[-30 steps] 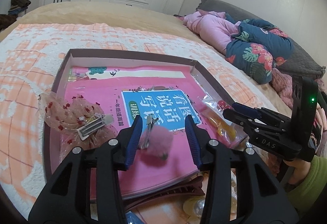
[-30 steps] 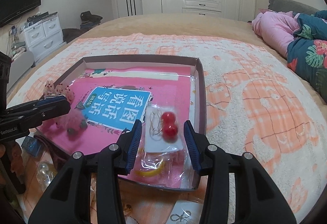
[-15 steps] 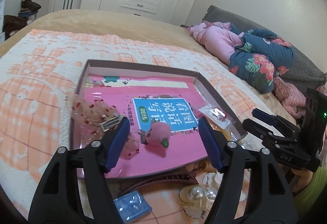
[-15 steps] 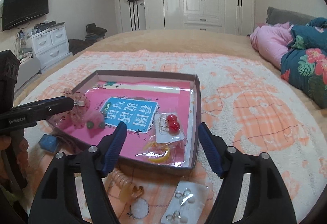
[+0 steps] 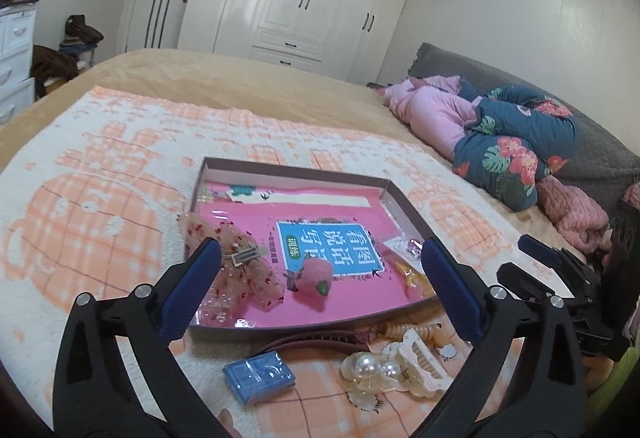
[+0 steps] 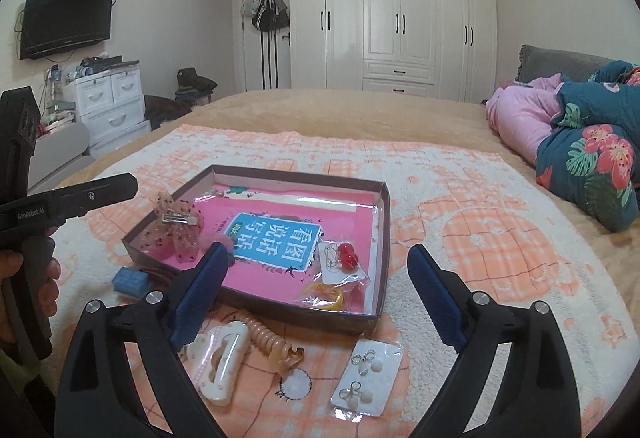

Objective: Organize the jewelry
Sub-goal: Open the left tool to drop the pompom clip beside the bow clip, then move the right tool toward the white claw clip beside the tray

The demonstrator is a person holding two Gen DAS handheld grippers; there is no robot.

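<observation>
A shallow brown box point(image 5: 296, 170) lined with a pink book lies on the bed. In it are a pink pom-pom clip point(image 5: 314, 276), a sheer bow clip point(image 5: 236, 262) and a bag of red bead earrings point(image 6: 346, 256). My left gripper point(image 5: 320, 254) hovers above and in front of the box, its jaws opening wide with nothing gripped. My right gripper point(image 6: 318, 252) does the same at the box's near right side, its jaws opening and holding nothing. Each gripper also shows at the edge of the other's view.
In front of the box lie a blue packet point(image 5: 260, 372), a pearl clip point(image 5: 372, 368), a white claw clip point(image 6: 220, 362), a spiral hair tie point(image 6: 272, 342) and a card of earrings point(image 6: 366, 378). Folded floral bedding point(image 6: 592, 166) sits at the right.
Both grippers opened and drew back and up from the box. The pom-pom clip and the red earring bag, between the jaws a second ago, now lie in the box.
</observation>
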